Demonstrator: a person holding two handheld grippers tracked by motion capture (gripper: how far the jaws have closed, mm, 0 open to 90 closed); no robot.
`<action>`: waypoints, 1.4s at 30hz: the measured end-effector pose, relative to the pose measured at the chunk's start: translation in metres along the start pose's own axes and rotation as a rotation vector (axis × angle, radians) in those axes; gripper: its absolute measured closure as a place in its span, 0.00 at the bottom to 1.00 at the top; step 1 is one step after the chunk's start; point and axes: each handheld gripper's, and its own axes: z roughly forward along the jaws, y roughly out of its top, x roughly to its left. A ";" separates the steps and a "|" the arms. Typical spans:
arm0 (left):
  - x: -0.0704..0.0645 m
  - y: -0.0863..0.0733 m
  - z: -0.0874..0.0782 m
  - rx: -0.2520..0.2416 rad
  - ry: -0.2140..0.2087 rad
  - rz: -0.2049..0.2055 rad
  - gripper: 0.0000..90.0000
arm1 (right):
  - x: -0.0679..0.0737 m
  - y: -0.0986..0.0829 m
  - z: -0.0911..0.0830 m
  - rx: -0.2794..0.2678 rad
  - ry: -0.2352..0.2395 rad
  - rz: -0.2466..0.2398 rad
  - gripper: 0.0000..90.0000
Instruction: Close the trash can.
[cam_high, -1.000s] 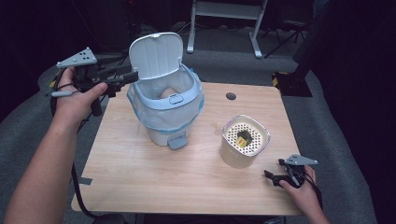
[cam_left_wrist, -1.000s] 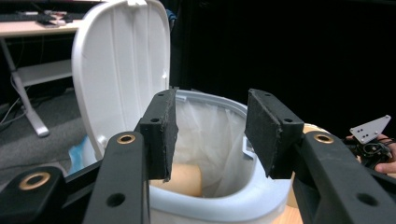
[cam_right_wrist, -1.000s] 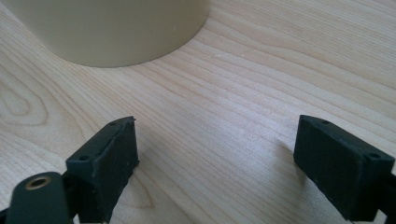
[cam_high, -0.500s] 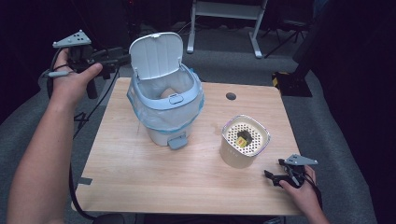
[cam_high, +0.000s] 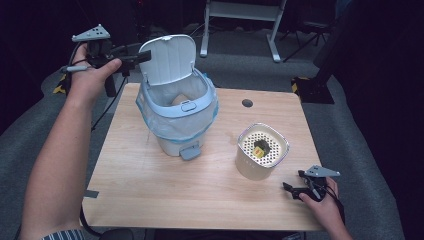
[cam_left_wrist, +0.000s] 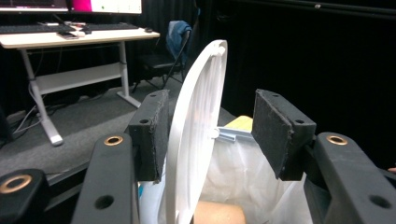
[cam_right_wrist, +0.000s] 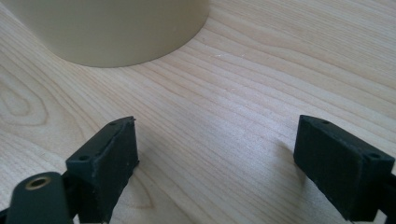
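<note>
A small white and pale-blue pedal bin (cam_high: 180, 117) lined with a clear bag stands at the table's back left, its white lid (cam_high: 167, 60) raised upright. My left gripper (cam_high: 142, 56) is held high at the lid's left edge. In the left gripper view the left gripper (cam_left_wrist: 210, 126) is open, and the lid's edge (cam_left_wrist: 196, 135) rises between the jaws, close to the left pad (cam_left_wrist: 152, 135). A beige container (cam_high: 261, 150) with a perforated white top holds a small yellow-green thing. My right gripper (cam_high: 295, 189) rests low near the front right corner; the right gripper (cam_right_wrist: 215, 149) is open over bare wood.
The wooden table (cam_high: 150, 185) has a dark cable hole (cam_high: 247, 103) near its back edge. The beige container's base (cam_right_wrist: 107, 32) stands just ahead of the right jaws. A desk frame (cam_high: 240, 20) stands on the grey floor behind the table.
My left hand has lifted and moved farther back and right, bringing its open jaws up around the lid's edge. The right gripper has stayed still.
</note>
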 end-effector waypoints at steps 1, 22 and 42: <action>-0.001 0.001 0.000 0.004 0.002 0.006 0.52 | 0.000 0.000 0.000 0.000 0.000 0.001 0.15; -0.047 -0.017 0.005 0.152 -0.194 0.011 0.65 | 0.000 0.000 0.000 0.000 0.000 0.000 0.15; -0.069 -0.026 0.045 0.186 -0.251 0.009 0.87 | 0.000 0.000 0.000 0.000 0.000 0.000 0.15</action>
